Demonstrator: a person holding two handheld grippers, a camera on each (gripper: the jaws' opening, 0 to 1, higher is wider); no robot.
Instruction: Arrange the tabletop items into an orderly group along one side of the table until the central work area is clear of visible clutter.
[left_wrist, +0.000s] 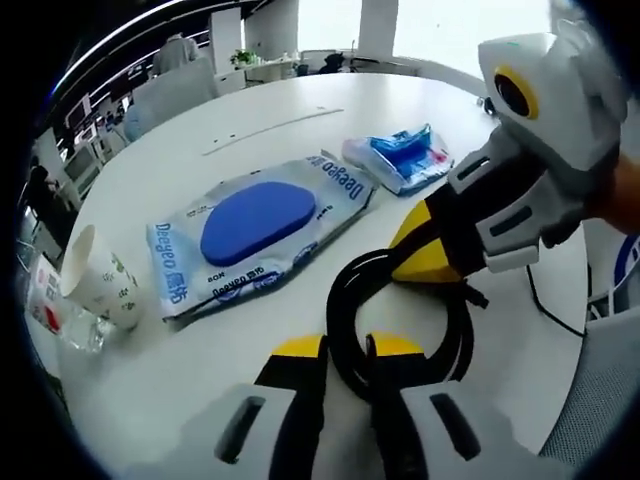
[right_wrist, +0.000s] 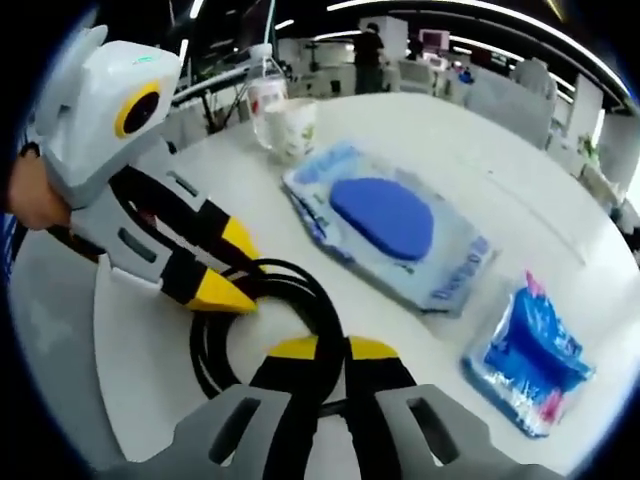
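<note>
While both tools pinch the coiled black cable (left_wrist: 345, 300), the left tool (left_wrist: 345, 352) and right tool (right_wrist: 333, 352) meet over the white round worktop (left_wrist: 250, 120); beyond lie a wipes pack (left_wrist: 255, 225) (blue lid), a tissue packet (left_wrist: 400, 158) and a paper cup (left_wrist: 98, 278), office desks behind.
</note>
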